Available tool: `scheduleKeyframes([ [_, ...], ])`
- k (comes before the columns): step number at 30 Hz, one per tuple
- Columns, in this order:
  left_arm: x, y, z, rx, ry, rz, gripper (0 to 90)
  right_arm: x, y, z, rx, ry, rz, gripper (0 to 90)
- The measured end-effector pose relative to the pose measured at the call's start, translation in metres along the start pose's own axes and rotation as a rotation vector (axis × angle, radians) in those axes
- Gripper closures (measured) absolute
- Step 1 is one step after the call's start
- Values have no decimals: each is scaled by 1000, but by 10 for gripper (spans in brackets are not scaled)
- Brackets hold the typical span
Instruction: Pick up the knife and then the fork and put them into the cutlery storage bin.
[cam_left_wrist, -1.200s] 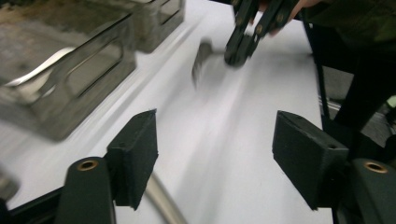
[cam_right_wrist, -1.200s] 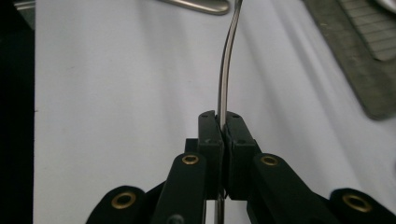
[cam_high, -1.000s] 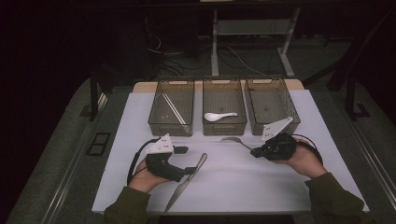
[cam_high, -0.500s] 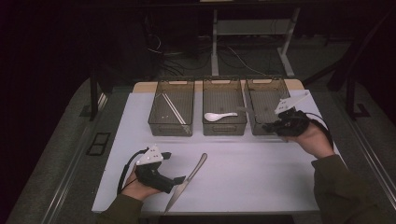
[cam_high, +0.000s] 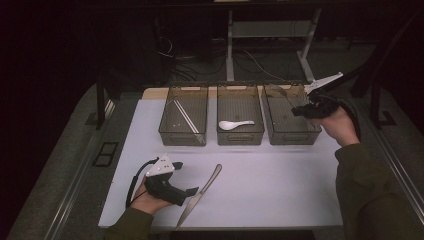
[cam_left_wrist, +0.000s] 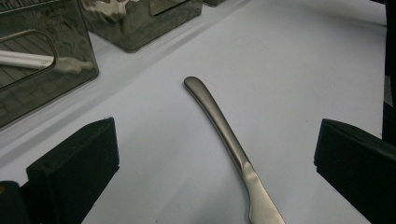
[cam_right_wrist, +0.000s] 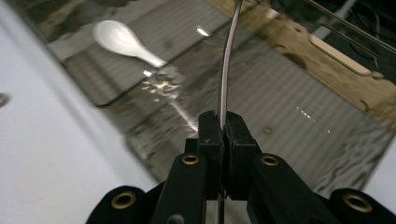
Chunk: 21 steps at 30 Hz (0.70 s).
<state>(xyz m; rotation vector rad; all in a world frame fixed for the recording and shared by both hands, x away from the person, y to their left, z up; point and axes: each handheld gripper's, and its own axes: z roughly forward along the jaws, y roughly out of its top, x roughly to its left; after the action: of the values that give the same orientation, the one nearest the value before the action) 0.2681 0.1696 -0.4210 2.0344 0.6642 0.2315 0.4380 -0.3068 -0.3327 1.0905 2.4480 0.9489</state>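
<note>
Room dark. White table (cam_high: 280, 195) lit from above; grey floor (cam_high: 60, 175) beside it; desk legs (cam_high: 230, 45) and cables (cam_high: 175, 55) behind.

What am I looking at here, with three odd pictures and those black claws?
There is no robot: a person holds a hand-held claw in each hand. The high view looks down from above the table; the other two come from small cameras riding on each claw. On the white table stand three clear bins. The left bin holds chopsticks, the middle bin a white spoon. The right claw, closed, holds a thin metal utensil above the right bin; its head is out of sight. The left claw is open, its jaws on either side of a metal knife lying flat on the table.
</note>
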Motion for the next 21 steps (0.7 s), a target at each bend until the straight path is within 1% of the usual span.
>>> scheduleKeyframes([
  [2, 0, 0, 0, 3, -2, 4, 0, -10, -2, 6, 6, -25, 35, 869],
  [4, -1, 0, 1, 6, -4, 9, 0, -16, -4, 12, 9, -47, 54, 869],
  [7, -1, 0, 2, 8, -4, 9, 0, -23, -5, 22, 25, -64, 77, 868],
  [9, -1, 0, 2, 8, -5, 5, 0, -27, -7, 30, 39, -68, 107, 868],
  [10, -2, 0, 2, 10, -6, 7, 0, -28, -8, 34, 44, -77, 112, 868],
  [11, -2, 0, 2, 12, -7, 10, 0, -29, -9, 37, 55, -79, 123, 868],
  [12, -2, 0, 2, 13, -10, 12, 0, -30, -11, 42, 66, -70, 136, 867],
  [15, -2, 0, 2, 15, -15, 13, 0, -30, -15, 54, 119, -85, 135, 866],
  [17, -1, -1, 2, 19, -16, 10, 0, -31, -18, 59, 145, -81, 145, 859],
  [18, -2, -1, 2, 19, -16, 9, 0, -31, -20, 62, 160, -70, 154, 827],
  [19, -2, -1, 2, 19, -17, 11, 0, -31, -20, 64, 166, -69, 160, 750],
  [20, -2, 0, 2, 17, -17, 10, 0, -31, -21, 64, 156, -83, 158, 717],
  [21, -2, 0, 2, 17, -17, 10, 0, -30, -21, 63, 142, -85, 159, 678],
])
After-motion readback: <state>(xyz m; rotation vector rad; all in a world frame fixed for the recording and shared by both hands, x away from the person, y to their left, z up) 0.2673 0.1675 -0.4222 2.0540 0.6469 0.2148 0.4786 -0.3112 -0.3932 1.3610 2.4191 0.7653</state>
